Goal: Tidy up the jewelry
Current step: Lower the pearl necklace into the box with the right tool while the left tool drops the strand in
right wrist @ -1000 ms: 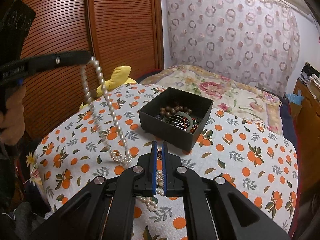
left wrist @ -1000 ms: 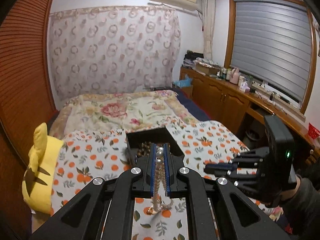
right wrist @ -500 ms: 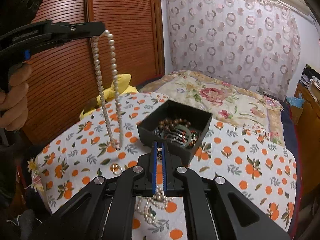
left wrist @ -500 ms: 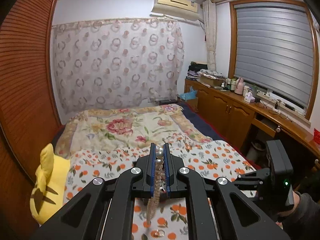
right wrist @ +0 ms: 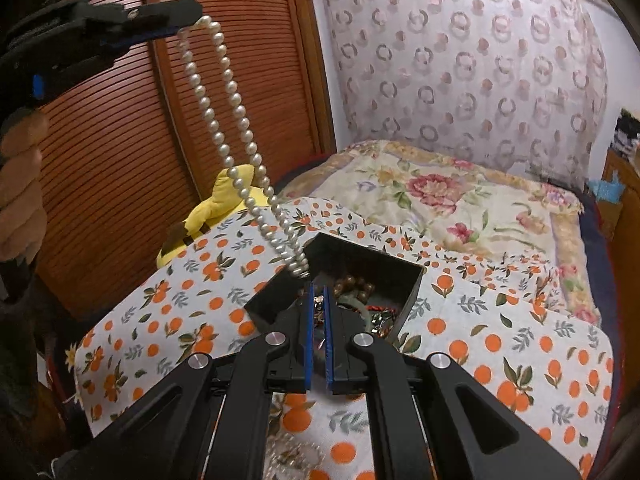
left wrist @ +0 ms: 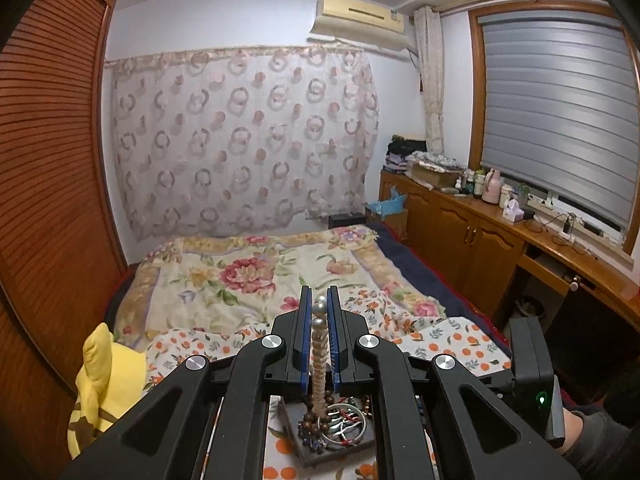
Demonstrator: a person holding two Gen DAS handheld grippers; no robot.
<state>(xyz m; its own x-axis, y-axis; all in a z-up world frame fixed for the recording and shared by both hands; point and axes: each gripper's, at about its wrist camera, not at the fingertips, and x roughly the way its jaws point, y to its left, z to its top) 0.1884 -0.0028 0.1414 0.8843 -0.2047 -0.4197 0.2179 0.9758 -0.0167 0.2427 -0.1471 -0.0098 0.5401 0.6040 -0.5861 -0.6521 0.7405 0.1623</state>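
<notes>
Overhead, left tool (left wrist: 319, 312) clamps pearl necklace (right wrist: 236, 120) above black box (right wrist: 408, 280); right tool (right wrist: 318, 294) clenched, empty.

Dim indoor light, sharp, fisheye-warped edges

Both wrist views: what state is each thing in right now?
Left gripper: shut on pearl necklace.
Pearl necklace: hanging doubled, lower end at the box's rim.
Black box: open, holding bead bracelets and bangles.
Right gripper: shut, empty.
Second pearl strand: lying on the cloth.
</notes>
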